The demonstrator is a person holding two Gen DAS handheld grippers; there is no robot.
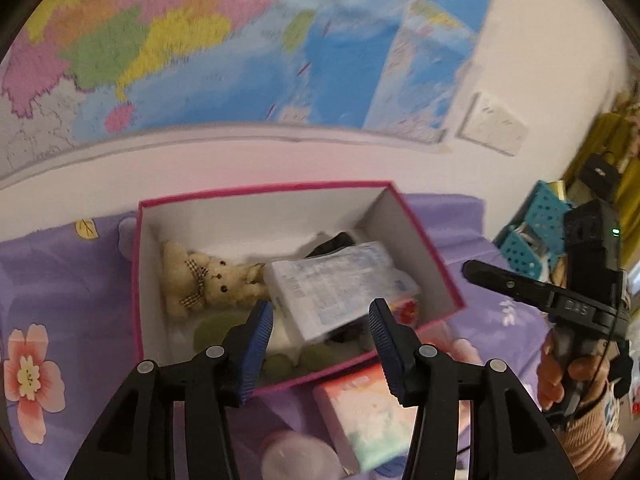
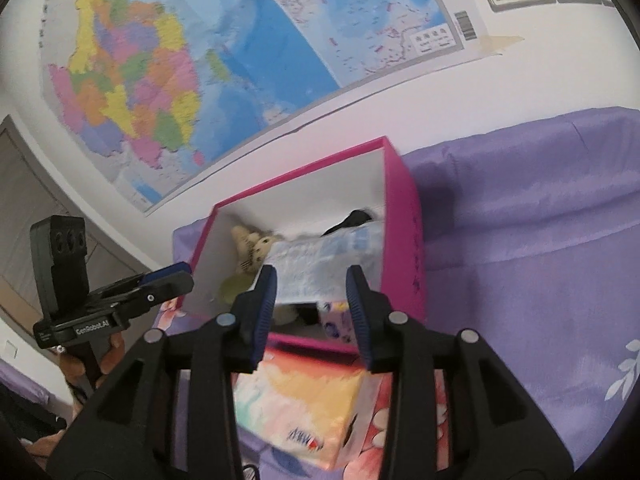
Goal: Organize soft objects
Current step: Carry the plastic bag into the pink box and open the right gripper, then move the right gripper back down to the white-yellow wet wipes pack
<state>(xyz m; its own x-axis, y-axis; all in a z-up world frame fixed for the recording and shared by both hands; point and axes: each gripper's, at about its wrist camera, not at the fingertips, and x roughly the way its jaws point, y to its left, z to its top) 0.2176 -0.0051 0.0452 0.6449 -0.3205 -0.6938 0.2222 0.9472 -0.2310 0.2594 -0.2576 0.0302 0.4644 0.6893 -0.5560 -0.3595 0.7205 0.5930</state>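
Pink box on purple floral bedspread, white tissue pack lying inside at 3 o'clock of teddy bear, left gripper and right gripper both parted, empty, hovering over box's near rim, colourful tissue pack on bedspread at 6 o'clock of box.

The black body of the left gripper, seen from the right wrist view, carries the white word "GenRobot.AI" on its front edge. In the left wrist view, the black body of the right gripper shows raised letters that read about "DAS". The wall map has a barcode and a small box with characters near its lower right corner, too small to read. The tissue packs have print, but it is blurred.
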